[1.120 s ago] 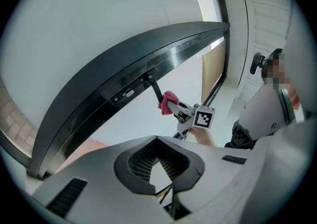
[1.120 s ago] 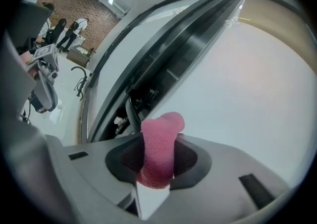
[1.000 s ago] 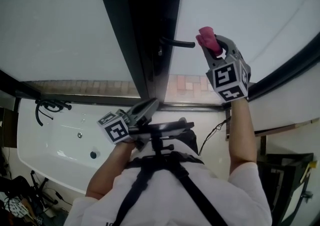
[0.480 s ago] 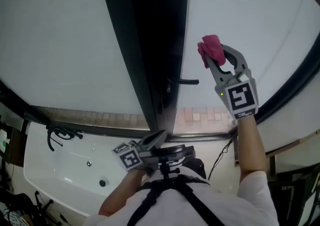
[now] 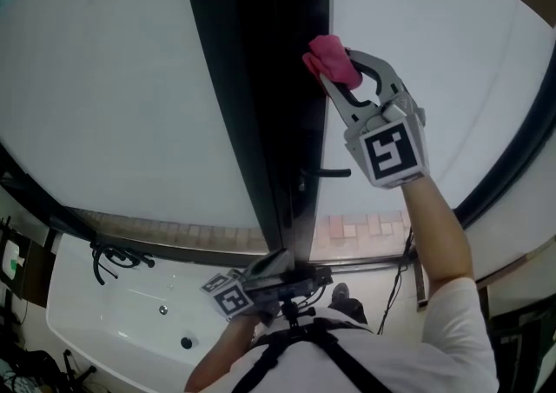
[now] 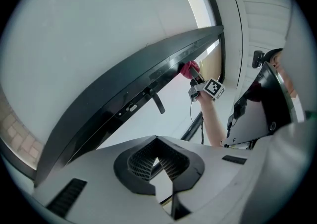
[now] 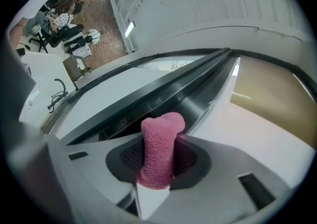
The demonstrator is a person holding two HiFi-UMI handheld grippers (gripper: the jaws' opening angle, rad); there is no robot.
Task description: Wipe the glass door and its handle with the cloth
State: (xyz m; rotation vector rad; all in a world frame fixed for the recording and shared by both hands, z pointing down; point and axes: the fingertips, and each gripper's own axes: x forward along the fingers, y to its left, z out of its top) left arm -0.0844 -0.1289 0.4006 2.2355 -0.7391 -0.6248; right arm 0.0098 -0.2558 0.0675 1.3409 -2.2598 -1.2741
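Note:
My right gripper (image 5: pixel 334 71) is raised high and shut on a rolled pink cloth (image 5: pixel 327 55). The cloth's tip rests at the edge where the frosted glass pane (image 5: pixel 434 43) meets the dark door frame (image 5: pixel 261 78). The black lever handle (image 5: pixel 329 174) sticks out of the frame well below the cloth. In the right gripper view the cloth (image 7: pixel 159 148) stands up between the jaws. My left gripper (image 5: pixel 271 266) hangs low near my chest, shut and empty. Its own view shows the handle (image 6: pixel 157 102) and the cloth (image 6: pixel 187 68) far off.
A white bathtub (image 5: pixel 113 317) with a black tap and hose (image 5: pixel 109 259) lies below at the left. Brick paving (image 5: pixel 365 228) shows through the bottom of the glass. A cable (image 5: pixel 401 283) hangs at the lower right. A second frosted pane (image 5: pixel 104 104) fills the left.
My right gripper has risen and moved left with the cloth, from beside the handle to the frame edge well above it. The left gripper stays low.

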